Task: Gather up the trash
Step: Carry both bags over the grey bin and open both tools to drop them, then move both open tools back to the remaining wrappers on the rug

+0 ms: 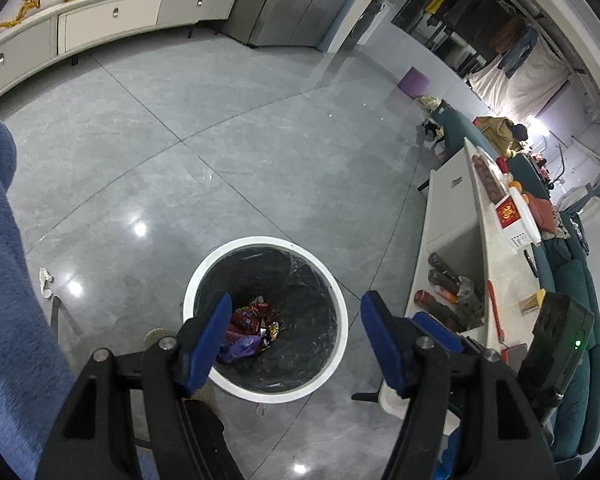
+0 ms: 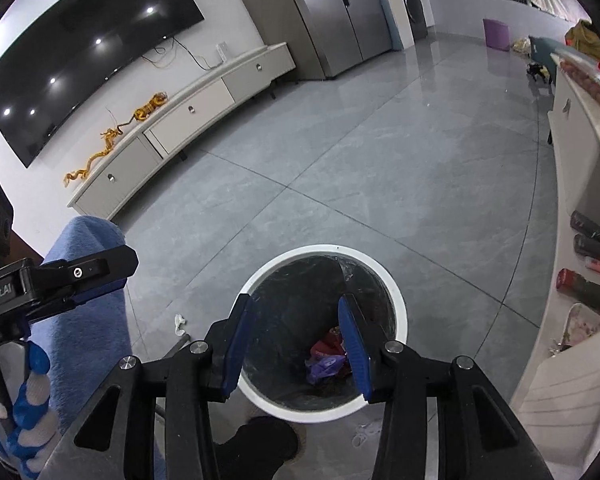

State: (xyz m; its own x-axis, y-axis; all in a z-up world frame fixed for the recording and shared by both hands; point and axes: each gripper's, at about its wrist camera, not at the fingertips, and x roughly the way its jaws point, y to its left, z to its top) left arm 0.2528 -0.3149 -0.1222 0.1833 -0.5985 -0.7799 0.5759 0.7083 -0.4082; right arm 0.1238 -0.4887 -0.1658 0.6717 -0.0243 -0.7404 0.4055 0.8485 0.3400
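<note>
A round bin with a white rim and a black liner stands on the grey floor. Red and purple wrappers lie at its bottom. My left gripper hangs over the bin's mouth, open, with nothing between its blue pads. My right gripper is also above the bin, open and empty. A crumpled white paper lies on the floor left of the bin.
A low white table with cans on its lower shelf runs along the right, with a teal sofa behind it. Blue fabric fills the left. A black shoe is beside the bin. A TV cabinet lines the far wall.
</note>
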